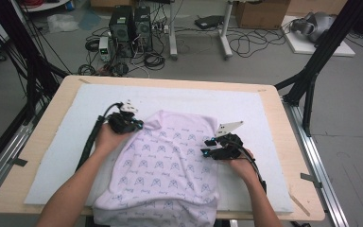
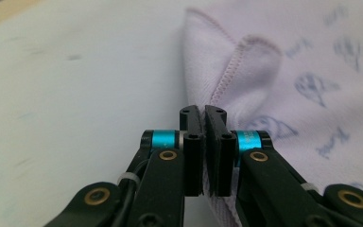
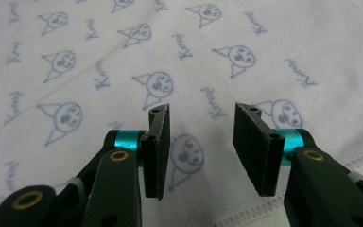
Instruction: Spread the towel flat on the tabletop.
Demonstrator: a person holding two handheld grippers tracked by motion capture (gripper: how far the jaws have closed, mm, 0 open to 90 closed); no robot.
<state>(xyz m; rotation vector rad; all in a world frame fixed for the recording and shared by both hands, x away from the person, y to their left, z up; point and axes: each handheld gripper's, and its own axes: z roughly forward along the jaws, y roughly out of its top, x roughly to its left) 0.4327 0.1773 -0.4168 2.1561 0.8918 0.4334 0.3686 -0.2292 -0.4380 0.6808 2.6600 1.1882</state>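
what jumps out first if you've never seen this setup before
A pale lilac towel printed with little blue faces lies in the middle of the white-padded table, its near end hanging over the edge. At its far left corner the left gripper is shut, with the towel's stitched edge running under the jaws. The right gripper hovers open over the towel's right edge.

Our left gripper (image 2: 204,113) pinches the towel's (image 2: 283,90) stitched edge, jaws pressed together, above the white mat (image 2: 75,94).
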